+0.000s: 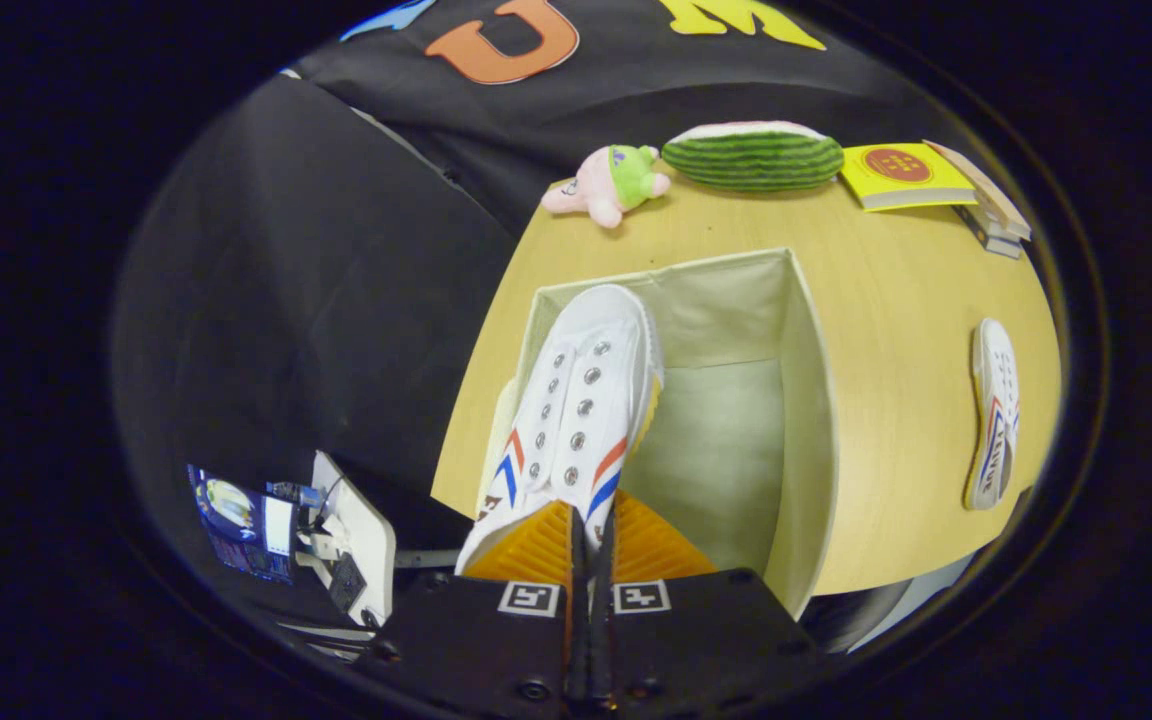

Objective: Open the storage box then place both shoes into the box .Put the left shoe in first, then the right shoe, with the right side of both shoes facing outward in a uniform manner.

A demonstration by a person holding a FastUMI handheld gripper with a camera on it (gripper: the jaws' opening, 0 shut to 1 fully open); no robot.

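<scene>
While claw (pixel 588 530) grips shoe (pixel 576 420), box (pixel 796 400) wall close right

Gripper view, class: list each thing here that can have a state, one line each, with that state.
Storage box: open, on the table.
White shoe: gripped at its heel end, toe pointing into the box.
Second shoe: lying on the table beside the box.
Tool: fingers closed on the white shoe.

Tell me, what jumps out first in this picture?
A white shoe with red and blue stripes, held by the gripper with its fingers shut on it, over the open box. Its twin shoe lies on the table beside the box. Beyond the box sit a watermelon toy and a pink plush.
</scene>
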